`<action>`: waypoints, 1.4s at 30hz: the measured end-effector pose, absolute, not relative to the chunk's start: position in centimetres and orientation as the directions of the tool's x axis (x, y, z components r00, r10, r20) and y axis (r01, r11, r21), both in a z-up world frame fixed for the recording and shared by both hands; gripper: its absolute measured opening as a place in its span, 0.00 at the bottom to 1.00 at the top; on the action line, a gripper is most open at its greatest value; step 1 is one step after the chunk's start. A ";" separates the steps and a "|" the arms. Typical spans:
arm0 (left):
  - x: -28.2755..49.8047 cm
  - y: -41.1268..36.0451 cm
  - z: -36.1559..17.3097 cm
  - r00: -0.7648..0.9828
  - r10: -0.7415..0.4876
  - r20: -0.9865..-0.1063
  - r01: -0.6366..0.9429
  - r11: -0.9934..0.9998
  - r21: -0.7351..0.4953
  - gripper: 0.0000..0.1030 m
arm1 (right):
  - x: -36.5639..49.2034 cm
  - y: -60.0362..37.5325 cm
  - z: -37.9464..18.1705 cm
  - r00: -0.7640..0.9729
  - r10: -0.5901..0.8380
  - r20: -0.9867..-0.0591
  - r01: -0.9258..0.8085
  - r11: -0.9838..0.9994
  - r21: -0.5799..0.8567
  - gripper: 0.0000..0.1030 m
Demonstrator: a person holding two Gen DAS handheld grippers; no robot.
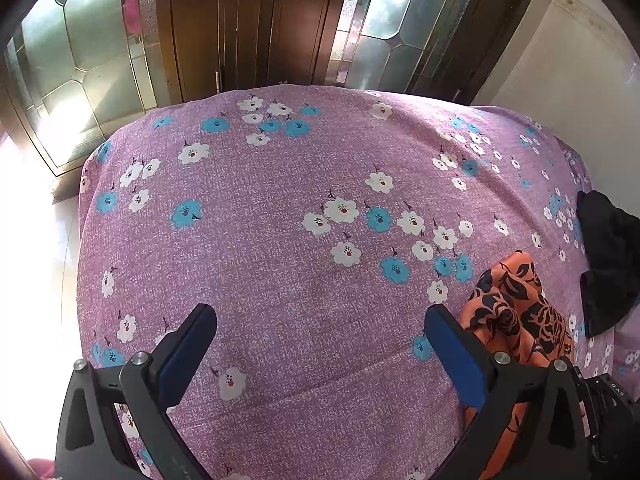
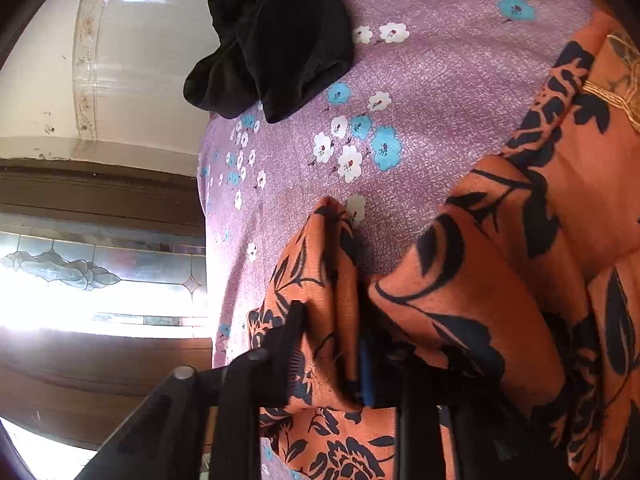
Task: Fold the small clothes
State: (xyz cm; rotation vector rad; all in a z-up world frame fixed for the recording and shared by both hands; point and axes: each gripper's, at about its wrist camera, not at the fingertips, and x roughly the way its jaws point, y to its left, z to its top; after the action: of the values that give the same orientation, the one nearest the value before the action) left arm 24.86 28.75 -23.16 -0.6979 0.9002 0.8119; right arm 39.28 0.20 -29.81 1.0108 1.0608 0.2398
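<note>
My right tongs (image 2: 340,344) are pinched tight on a fold of the orange garment with the black flower print (image 2: 480,304). The cloth is bunched between the fingers; one dark finger (image 2: 294,344) lies against the outer side of the fold, and only the blue edge of the other's pad (image 2: 366,372) shows behind the fabric. From the grip, the rest of that garment spreads away toward 3 o'clock and 5 o'clock in the right wrist view, draped in loose folds over the bed.

My left tongs (image 1: 320,344) are spread wide with nothing between them, only the bedsheet below. Their blue pads (image 1: 188,352) face each other across bare sheet. Just beside the finger at 4 o'clock in the left wrist view lies a rumpled part of the same orange garment (image 1: 516,312), close against the outside of that finger, though I cannot tell if it touches.

Both garments lie on the purple bedsheet with white and blue flowers (image 1: 280,208). A crumpled black garment (image 2: 272,40) sits at 12 o'clock in the right wrist view, apart from the orange one, near the bed's edge.

Beyond the bed, at 12 o'clock in the left wrist view, stand brown wooden doors (image 1: 256,24) with leaded glass panels (image 1: 80,64), bright light coming through them.
</note>
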 end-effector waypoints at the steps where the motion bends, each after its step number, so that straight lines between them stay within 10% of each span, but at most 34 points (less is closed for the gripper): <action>1: 25.0 28.5 -23.1 0.379 0.311 -0.872 -0.834 0.522 -0.177 1.00 | 39.2 0.5 -29.3 0.508 0.606 -0.612 0.253 0.575 0.778 0.08; 18: 27.4 19.5 -21.0 0.472 0.395 -0.788 -0.643 0.766 -0.001 1.00 | 25.2 -21.5 -10.7 0.831 0.319 -0.456 0.057 0.767 0.639 0.07; 30: 29.1 4.4 -22.5 0.625 0.325 -0.710 -0.236 0.945 0.225 1.00 | 18.2 -40.9 -24.1 0.584 0.125 -0.802 0.531 0.688 0.494 0.12; 34: 29.2 1.6 -24.1 0.627 0.336 -0.703 -0.158 0.938 0.307 1.00 | 15.9 -44.4 -25.4 0.612 0.015 -0.791 0.613 0.622 0.486 0.29; 42: 29.8 0.7 -25.9 0.584 0.441 -0.681 -0.172 0.888 0.427 1.00 | 18.0 -40.5 -22.0 0.678 0.116 -0.726 0.381 0.789 0.482 0.31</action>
State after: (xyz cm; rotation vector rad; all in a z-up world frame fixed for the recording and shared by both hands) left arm 29.78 0.75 -25.90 0.3336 0.8792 0.3657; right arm 17.97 -40.53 -21.96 0.6627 0.8267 -0.1617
